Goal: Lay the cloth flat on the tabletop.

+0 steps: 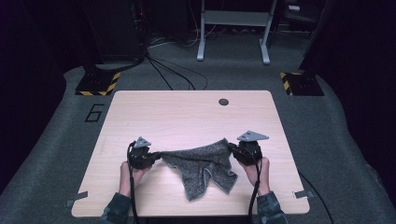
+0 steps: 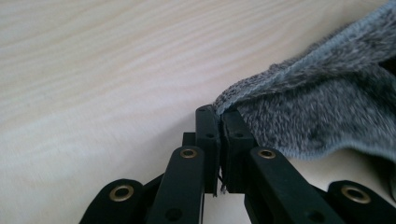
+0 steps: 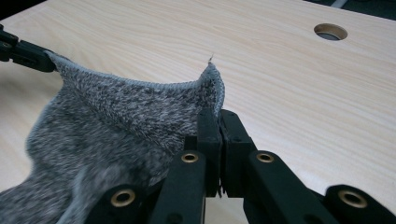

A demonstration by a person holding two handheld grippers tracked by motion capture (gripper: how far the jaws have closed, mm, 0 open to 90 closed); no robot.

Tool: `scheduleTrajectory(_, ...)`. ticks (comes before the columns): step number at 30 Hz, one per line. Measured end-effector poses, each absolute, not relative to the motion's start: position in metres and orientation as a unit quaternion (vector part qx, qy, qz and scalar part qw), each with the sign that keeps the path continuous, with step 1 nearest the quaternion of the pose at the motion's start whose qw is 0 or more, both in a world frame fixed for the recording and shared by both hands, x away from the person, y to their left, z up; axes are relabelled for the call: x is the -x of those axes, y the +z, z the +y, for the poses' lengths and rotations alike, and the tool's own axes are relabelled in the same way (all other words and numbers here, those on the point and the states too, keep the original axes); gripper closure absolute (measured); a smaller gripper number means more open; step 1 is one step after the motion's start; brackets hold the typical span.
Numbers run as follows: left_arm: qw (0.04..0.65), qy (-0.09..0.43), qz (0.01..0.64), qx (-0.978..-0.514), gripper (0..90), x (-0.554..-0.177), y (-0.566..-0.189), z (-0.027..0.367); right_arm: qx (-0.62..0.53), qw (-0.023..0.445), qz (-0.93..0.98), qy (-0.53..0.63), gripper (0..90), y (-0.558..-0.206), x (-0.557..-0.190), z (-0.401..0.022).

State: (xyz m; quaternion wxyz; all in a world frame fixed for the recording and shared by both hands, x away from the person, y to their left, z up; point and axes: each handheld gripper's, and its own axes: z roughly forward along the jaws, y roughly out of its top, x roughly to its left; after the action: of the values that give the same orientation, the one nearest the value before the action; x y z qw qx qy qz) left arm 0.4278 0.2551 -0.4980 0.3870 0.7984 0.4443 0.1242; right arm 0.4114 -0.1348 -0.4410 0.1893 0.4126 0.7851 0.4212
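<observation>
A grey knitted towel (image 1: pixel 201 165) hangs stretched between my two grippers above the near half of the wooden table (image 1: pixel 187 112); its lower part sags and rests on the tabletop. My left gripper (image 1: pixel 156 155) is shut on the towel's left corner, and in the left gripper view the jaws pinch the hemmed edge (image 2: pixel 220 112) while the towel (image 2: pixel 322 102) spreads to the right. My right gripper (image 1: pixel 230 147) is shut on the right corner; in the right gripper view the towel (image 3: pixel 116 121) rises from the closed jaws (image 3: pixel 219 114) and runs left to the other gripper (image 3: pixel 23 53).
A round cable hole (image 1: pixel 223 101) sits in the far part of the table, also in the right gripper view (image 3: pixel 330 31). Behind the table stand a grey frame (image 1: pixel 233 28), floor cables and yellow-black striped stand bases (image 1: pixel 99 84). Bare wood lies beyond the towel.
</observation>
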Motion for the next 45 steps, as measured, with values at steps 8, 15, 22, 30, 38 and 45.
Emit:
scheduleTrajectory(8,0.346,0.17,0.446,-0.808,87.6,-0.507,-0.469,0.242,-0.432,0.227,0.783,0.386,88.4,-0.431,-0.479,-0.126)
scheduleTrajectory(15,0.38,0.292,0.406,-0.779,87.6,-0.524,-0.357,0.239,-0.396,0.318,0.743,0.435,88.4,-0.346,-0.506,-0.121)
scheduleTrajectory(22,0.386,0.342,0.348,-0.783,87.4,-0.459,-0.349,0.235,-0.359,0.319,0.736,0.477,87.9,-0.338,-0.467,-0.136)
scheduleTrajectory(30,0.347,0.263,0.352,-0.828,87.2,-0.411,-0.458,0.227,-0.368,0.248,0.781,0.439,87.3,-0.439,-0.42,-0.144)
scheduleTrajectory(38,0.345,0.195,0.364,-0.843,86.3,-0.386,-0.504,0.227,-0.391,0.203,0.799,0.409,81.2,-0.487,-0.386,-0.154)
scheduleTrajectory(45,0.354,0.168,0.373,-0.841,51.3,-0.37,-0.494,0.238,-0.422,0.184,0.786,0.413,57.7,-0.484,-0.374,-0.174)
